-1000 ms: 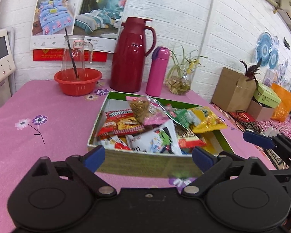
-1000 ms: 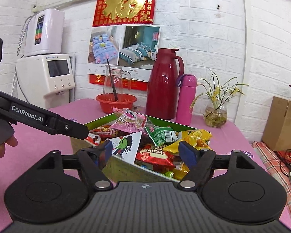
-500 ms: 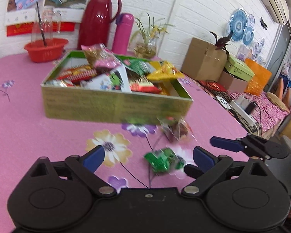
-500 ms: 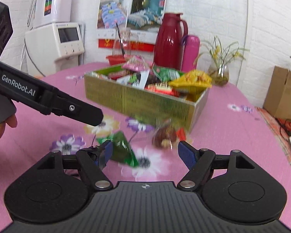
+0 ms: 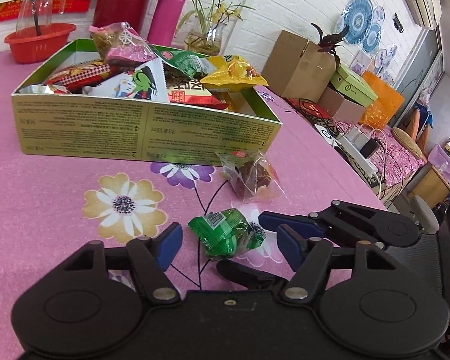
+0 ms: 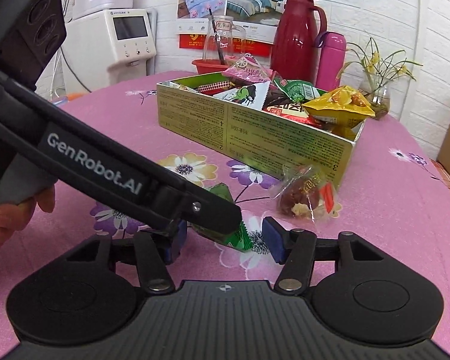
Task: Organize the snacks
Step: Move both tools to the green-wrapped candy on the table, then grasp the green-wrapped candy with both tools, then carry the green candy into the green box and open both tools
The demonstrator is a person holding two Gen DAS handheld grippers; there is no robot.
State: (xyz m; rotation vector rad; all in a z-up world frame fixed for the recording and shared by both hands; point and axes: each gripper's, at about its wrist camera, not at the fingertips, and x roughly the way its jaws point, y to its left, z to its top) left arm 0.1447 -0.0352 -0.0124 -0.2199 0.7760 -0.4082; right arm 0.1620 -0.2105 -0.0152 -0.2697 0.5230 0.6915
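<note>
Bare cloth [image 5: 45, 198] left of green pkt [image 5: 225, 235]; box [image 5: 141, 132] blocks behind, right gripper [image 5: 273, 240] crowds right.

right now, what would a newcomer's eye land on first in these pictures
Most striking is the green snack packet lying on the flowered pink tablecloth, with both the left gripper and the right gripper crowding around it, jaws open and just closing in. Behind it sits a clear packet of brown snacks, and past that the green box heaped with bright packets.
</note>
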